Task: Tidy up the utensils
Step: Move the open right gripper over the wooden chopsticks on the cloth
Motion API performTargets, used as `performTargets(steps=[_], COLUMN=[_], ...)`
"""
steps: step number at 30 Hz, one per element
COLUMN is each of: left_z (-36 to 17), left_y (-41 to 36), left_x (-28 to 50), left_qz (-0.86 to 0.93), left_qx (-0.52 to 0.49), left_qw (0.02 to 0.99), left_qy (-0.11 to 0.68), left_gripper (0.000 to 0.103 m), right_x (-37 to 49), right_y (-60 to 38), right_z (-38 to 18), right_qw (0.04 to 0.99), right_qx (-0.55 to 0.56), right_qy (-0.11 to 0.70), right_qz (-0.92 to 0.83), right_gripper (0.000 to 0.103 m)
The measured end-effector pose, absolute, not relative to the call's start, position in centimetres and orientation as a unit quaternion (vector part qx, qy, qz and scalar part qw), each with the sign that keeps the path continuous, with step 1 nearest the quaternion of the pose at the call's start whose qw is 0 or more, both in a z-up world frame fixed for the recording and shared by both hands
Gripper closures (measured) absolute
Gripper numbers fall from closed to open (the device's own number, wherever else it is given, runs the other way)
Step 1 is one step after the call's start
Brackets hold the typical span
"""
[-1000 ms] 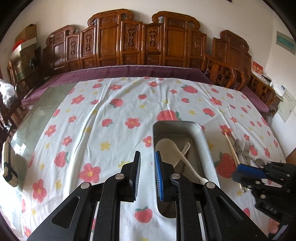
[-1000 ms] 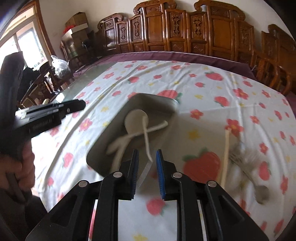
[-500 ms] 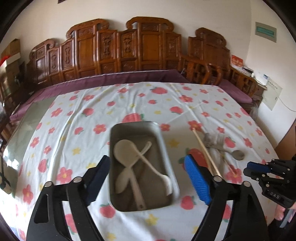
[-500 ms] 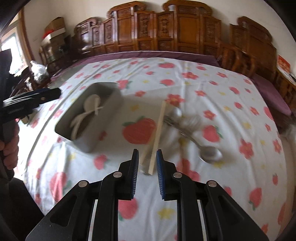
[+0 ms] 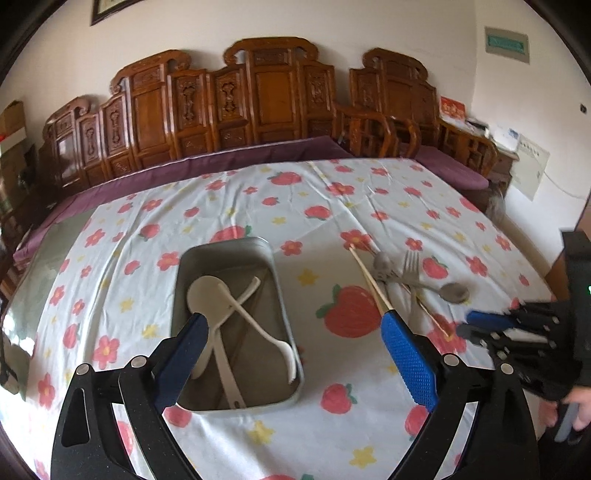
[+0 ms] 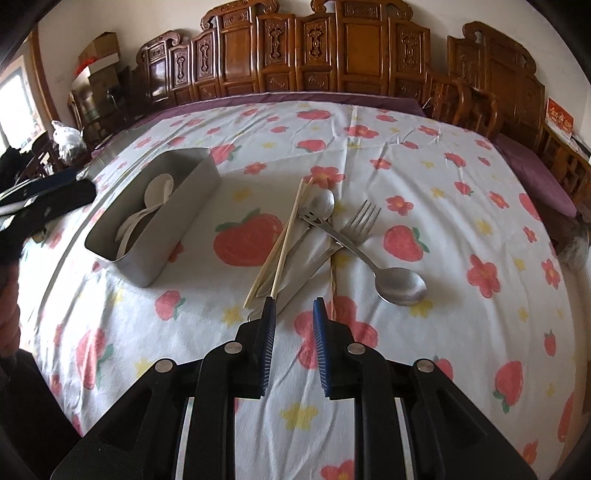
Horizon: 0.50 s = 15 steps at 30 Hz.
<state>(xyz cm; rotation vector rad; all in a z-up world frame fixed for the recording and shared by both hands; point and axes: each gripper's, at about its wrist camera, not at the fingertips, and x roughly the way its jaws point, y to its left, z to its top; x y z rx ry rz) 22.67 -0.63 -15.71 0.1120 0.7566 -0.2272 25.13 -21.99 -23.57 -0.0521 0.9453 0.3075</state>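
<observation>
While left gripper fingers just spread, right gripper near-clenched, empty, above jumbled steel utensils.

- Carved wooden chairs line the cream wall.
- Cardboard boxes are stacked in the left corner.
- Daylight enters through a window.

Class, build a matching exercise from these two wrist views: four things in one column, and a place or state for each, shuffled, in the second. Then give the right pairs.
Things
1. white spoons
2. metal fork
3. left gripper
4. right gripper

Places or states
A. jaws wide apart, nothing between them
B. lying inside the grey tray
C. jaws narrow, empty, near the chopsticks
D. on the tablecloth, in the loose pile

Pairs: 1-B, 2-D, 3-A, 4-C
</observation>
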Motion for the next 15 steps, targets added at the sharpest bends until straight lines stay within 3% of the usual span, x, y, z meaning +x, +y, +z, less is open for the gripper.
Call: performTargets(steps=[15], left_z=[-16.7], left_y=[-2.9], left_x=[22.1], left_qz=[-0.150], left_qx=[0.071], left_qw=[0.913], left_qy=[0.374], left_gripper=[0.012], right_x=[32.5], right_y=[-18.8], right_z=[-28.6], right_qw=[0.848], right_qx=[-0.038], right_qy=[0.500], right_qz=[0.173], right_gripper=[0.084])
